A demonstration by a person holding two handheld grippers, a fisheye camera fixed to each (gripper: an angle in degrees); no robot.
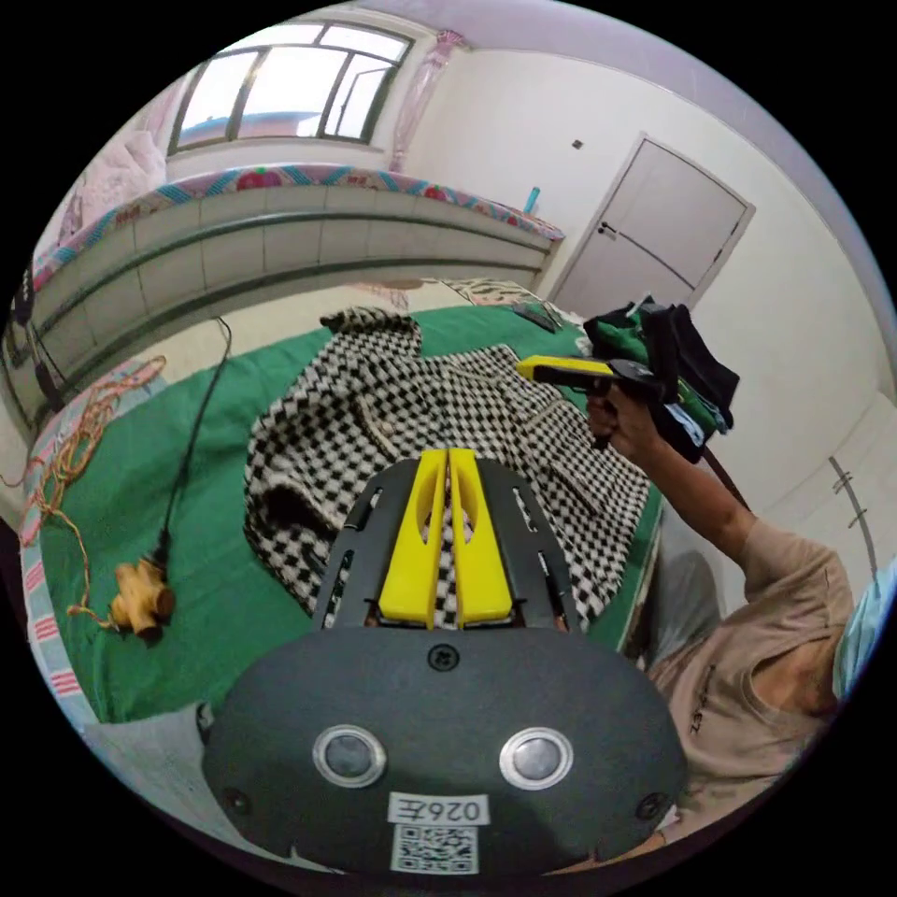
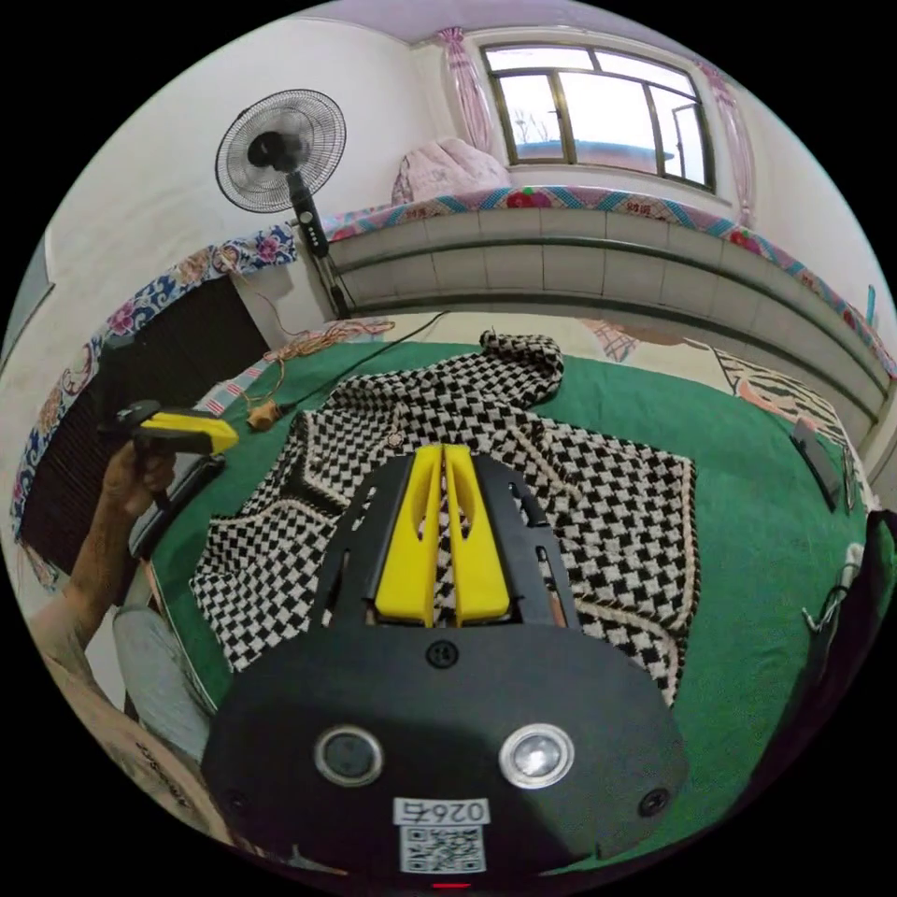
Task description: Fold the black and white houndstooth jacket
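Standing fan (image 2: 280,149) beyond the houndstooth jacket (image 2: 486,448).

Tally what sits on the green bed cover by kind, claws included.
Houndstooth jacket: 1
Yellow-jawed claws: 2, left claw and right claw, both above the jacket
Black cable: 1
Tan wooden piece: 1
Pile of dark and green clothes: 1
Total: 6
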